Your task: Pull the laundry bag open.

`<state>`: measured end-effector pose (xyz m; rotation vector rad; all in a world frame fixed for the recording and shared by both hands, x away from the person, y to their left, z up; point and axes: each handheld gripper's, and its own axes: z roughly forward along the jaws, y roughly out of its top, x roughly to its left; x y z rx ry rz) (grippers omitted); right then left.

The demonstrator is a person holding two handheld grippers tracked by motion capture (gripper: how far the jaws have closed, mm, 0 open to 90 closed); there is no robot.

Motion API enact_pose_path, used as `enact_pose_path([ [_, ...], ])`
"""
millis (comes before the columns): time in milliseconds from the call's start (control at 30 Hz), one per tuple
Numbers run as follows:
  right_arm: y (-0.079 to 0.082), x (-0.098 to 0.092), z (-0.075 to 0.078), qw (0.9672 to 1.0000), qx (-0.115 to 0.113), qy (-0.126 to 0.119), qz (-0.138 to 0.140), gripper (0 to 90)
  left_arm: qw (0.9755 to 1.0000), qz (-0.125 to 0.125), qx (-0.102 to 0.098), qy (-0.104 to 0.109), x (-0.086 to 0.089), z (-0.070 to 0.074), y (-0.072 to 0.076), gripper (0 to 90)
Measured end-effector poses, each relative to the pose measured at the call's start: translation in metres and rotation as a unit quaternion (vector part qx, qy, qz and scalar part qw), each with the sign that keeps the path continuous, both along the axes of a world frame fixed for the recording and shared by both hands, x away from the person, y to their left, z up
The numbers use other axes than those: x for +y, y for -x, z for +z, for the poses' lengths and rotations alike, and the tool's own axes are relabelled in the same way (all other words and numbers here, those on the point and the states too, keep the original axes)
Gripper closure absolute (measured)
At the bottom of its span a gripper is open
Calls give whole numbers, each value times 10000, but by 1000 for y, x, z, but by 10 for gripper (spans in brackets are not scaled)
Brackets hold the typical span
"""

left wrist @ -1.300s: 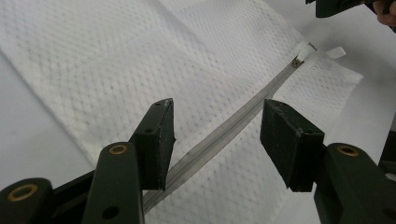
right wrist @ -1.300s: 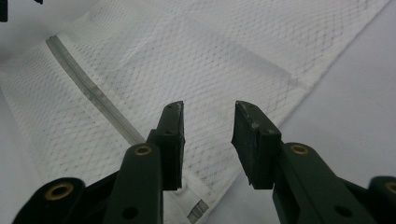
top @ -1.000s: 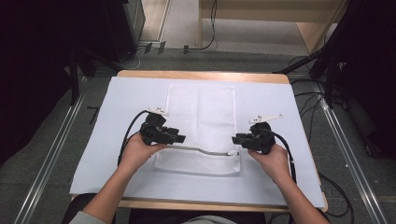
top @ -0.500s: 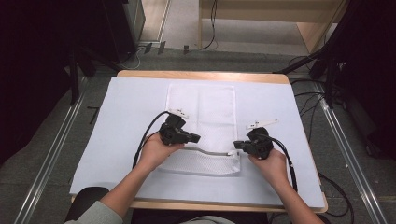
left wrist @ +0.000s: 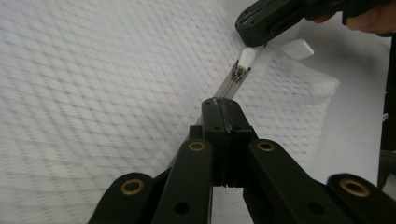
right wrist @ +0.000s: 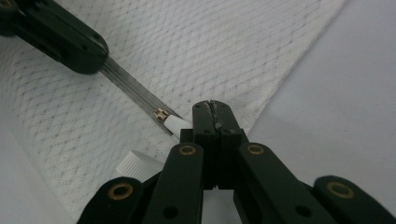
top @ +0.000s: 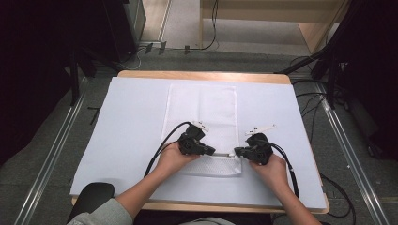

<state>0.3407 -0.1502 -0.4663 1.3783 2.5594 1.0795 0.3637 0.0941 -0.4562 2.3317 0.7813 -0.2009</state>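
White mesh bag (top: 206, 122) lies flat mid-tabletop (top: 117, 122). Left gripper (left wrist: 219, 109) jaws pinch zipper tape to anchor it; right gripper (right wrist: 212, 114) jaws clamp white zipper pull (right wrist: 175, 123) beside it, likely for sliding zipper.

- Your left gripper (left wrist: 219, 103) hides the zipper (left wrist: 227, 87) beneath its closed jaws.
- The mesh bag (left wrist: 93, 79) blurs close up and runs off the frame's edge.
- Your right gripper (right wrist: 212, 108) covers the zipper pull's (right wrist: 176, 123) end.
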Motion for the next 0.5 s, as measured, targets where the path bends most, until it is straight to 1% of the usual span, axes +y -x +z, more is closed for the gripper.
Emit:
enact_pose_path([
  [33,0,1,0,10000,46,-26,22,900,10000,-4,10,-41,-3,-3,1,900],
  [67,1,2,0,10000,41,-24,4,900,10000,-49,-4,-39,-4,-5,2,900],
  [100,1,3,0,10000,16,12,55,900,10000,-39,3,-7,-4,-5,2,900],
  [200,3,3,0,10000,47,-39,67,900,10000,-37,-2,13,-4,-6,2,900],
  [267,4,3,1,9999,123,-73,64,900,10000,-16,1,65,-4,-6,2,900],
  [500,10,11,2,9995,165,-87,260,900,10000,-36,-21,90,-3,-7,2,900],
])
